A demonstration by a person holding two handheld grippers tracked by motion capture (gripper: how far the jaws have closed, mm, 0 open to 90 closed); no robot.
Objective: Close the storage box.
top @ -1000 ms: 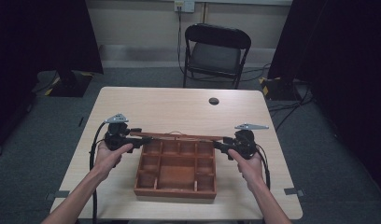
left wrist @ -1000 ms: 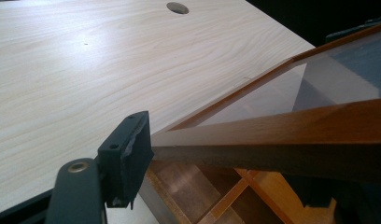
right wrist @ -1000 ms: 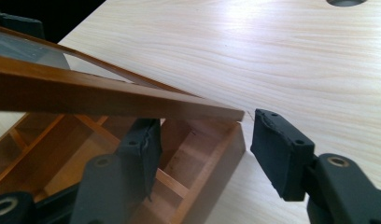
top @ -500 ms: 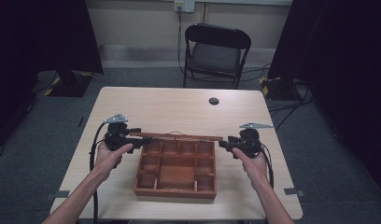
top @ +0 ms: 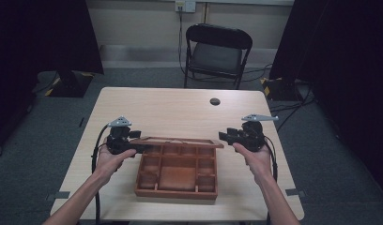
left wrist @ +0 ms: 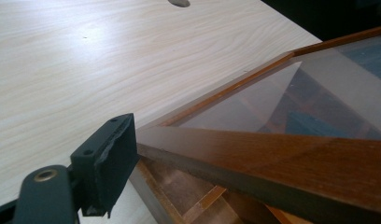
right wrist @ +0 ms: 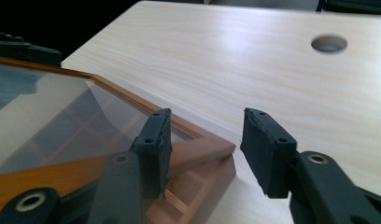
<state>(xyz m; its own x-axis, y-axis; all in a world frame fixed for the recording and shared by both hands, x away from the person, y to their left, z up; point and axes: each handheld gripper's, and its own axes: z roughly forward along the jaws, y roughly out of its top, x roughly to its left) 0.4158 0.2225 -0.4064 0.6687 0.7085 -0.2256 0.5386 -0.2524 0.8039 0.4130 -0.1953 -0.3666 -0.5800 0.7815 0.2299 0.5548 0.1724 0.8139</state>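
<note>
A brown wooden box [top: 175,192] with several compartments sits on the table. Its glass lid [top: 180,140] in a wooden frame stands raised over the box's back edge. My left gripper [top: 141,146] is at the lid's left end and its jaws have just been opening. One pad [left wrist: 111,149] shows bare beside the corner of the lid frame [left wrist: 272,158], which hides the other jaw. My right gripper [right wrist: 205,140] hangs open just above the lid's right corner [right wrist: 216,149], off it. Its jaws have just been closing a little with nothing pressed between them.
The light wooden table [top: 171,110] has a round cable hole [top: 214,101] towards its far side. A black folding chair [top: 217,51] stands behind it. Dark curtains hang at both sides. A person's forearms reach in from the near edge.
My right gripper has come off the lid's right end and risen a little. The left hand has stayed in place and the lid is still raised.
</note>
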